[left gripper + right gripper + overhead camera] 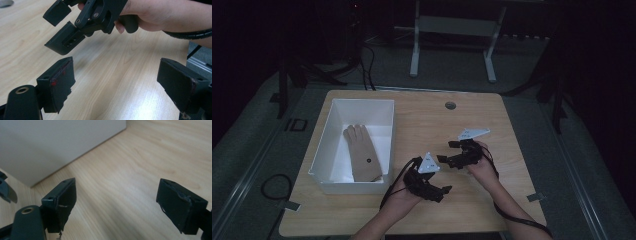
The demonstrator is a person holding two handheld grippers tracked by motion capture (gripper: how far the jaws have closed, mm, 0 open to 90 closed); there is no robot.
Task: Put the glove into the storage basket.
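A brown glove [362, 152] lies flat in the white box [323, 177] on the left part of the wooden table [427, 125]. Its fingers point away from us, and its cuff lies near the front wall of the box. Nothing is touching it.

Our left gripper [435, 190] hangs just over the table, right of the box's front corner. Its jaws are wide apart, with only bare wood between them. Our right gripper [448, 152] is a bit farther back and to the right, close to the left one. Its jaws are wide apart too, and they hold nothing. From its own camera we see the outside wall of the box just ahead.

We think we are at a step where both hands are free and the glove sits in the box. It looks put away, or it may be waiting to come out. To grab it, one gripper must go up over the box wall, come down on the glove, and pinch it.
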